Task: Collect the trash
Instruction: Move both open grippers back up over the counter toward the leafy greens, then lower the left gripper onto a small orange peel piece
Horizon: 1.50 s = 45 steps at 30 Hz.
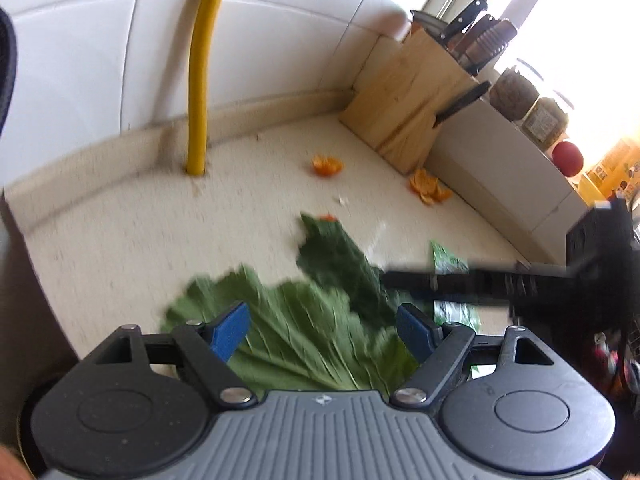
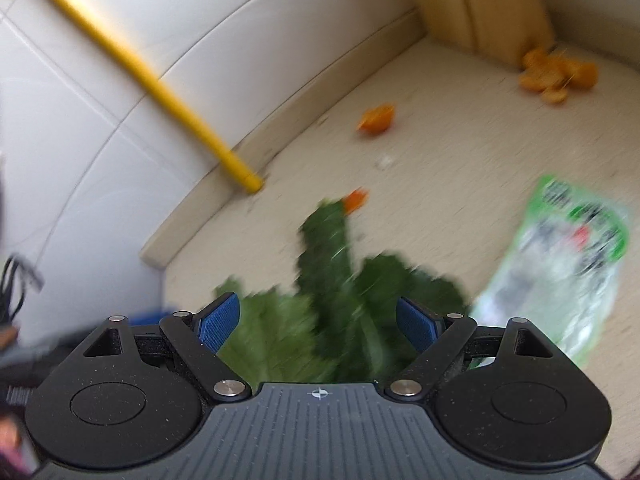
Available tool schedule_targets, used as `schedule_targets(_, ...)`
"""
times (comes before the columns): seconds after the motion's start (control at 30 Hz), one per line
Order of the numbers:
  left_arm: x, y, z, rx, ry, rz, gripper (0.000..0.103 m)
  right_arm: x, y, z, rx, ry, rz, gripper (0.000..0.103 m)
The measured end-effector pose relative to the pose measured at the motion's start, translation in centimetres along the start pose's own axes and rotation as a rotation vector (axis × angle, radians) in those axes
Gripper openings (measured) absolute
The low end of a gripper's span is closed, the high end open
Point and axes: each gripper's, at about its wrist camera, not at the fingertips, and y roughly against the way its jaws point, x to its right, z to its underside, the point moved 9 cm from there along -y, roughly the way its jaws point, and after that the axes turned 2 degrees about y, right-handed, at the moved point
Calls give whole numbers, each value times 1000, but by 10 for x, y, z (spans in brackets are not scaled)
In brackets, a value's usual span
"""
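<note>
Beige counter (image 1: 120, 240), blurred leaves (image 1: 304, 332) partly hidden, each hand-held gripper (image 1: 324, 332) (image 2: 318, 324) spread apart

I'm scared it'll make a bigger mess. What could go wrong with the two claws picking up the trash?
Both open claws, left claw and right claw, aim at the same leaves, so they might bump or tear them. The small orange peel bit touching the leaf tip could get knocked away. The plastic wrapper lies right beside the leaves and may get dragged along.
</note>
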Motion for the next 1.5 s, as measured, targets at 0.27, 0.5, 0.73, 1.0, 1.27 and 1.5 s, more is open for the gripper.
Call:
schedule_targets(0.27, 5, -27, -63, 74, -144, -7, 79, -43, -7, 39, -168, 71, -197, 91)
schedule_targets(0.5, 21, -107, -78, -4, -448, -83, 80, -51, 5, 56, -210, 95, -223, 91)
schedule_targets(0.73, 33, -149, -53, -64, -684, -100, 71, -24, 54, 21, -37, 9, -171, 92)
schedule_targets(1.0, 23, -165, -77, 39, -779, -152, 72, 36, 90, -19, 142, -63, -13, 95)
schedule_targets(1.27, 22, -147, -85, 22, -776, -145, 65, 70, 86, -19, 145, -103, 55, 95)
schedule_targets(1.5, 22, -140, -54, -40, -773, -107, 65, 74, 76, -23, 142, -78, 91, 95)
